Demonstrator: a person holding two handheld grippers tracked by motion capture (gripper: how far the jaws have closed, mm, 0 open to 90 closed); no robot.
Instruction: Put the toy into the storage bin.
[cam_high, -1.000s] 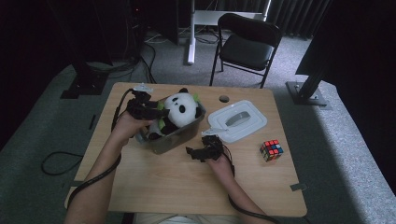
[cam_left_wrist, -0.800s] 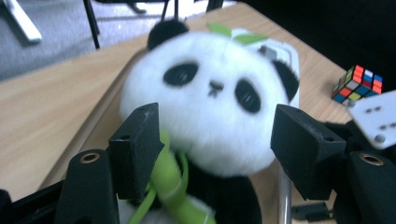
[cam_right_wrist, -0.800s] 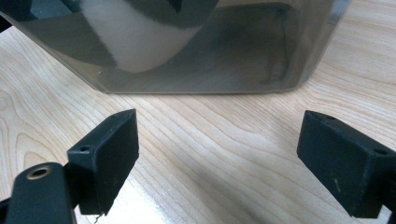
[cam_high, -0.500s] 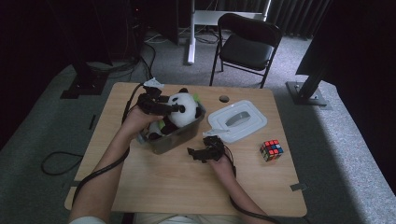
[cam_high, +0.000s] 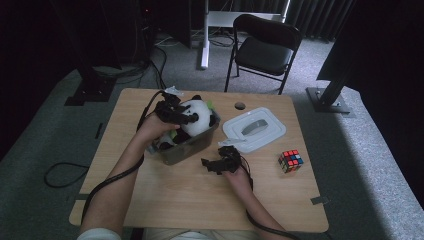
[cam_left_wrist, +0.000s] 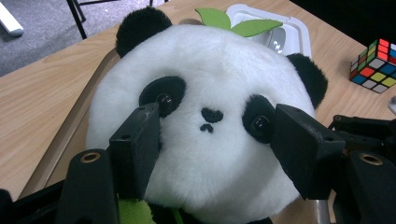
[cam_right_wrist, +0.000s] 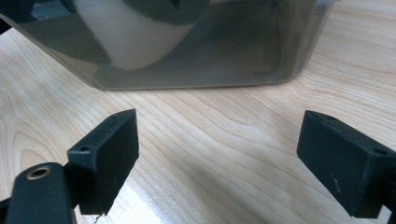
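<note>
Hand-held gripper in the left hand (cam_left_wrist: 212, 154) clasps a plush panda (cam_left_wrist: 205, 112) by the face, its two black jaws pressed into the white fur just under the eyes. The panda sits head-up in a clear bin (cam_high: 192, 145), its head well above the rim, green leaves poking up behind its ears.

Risk, as it looks from here: the hold is on soft, rounded fur, so the jaws may slide off the cheeks if the panda is pushed or lifted, and the toy could spring up or tip out over the rim. The bin looks light; a hard push on the panda may skid or tilt it across the surface (cam_high: 165, 200), since nothing pins it down. The lid (cam_high: 254, 130) lies apart beside the bin and, by this judgement, would not seat while the head stands proud.

The panda lies between the left jaws, touching both, directly ahead of that hand-held gripper. The right hand-held gripper (cam_right_wrist: 219, 154) rests low on the surface just in front of the bin's near wall, jaws spread wide and holding nothing, the panda beyond it behind the plastic. A cube (cam_high: 291, 160) sits well apart, to the right.
</note>
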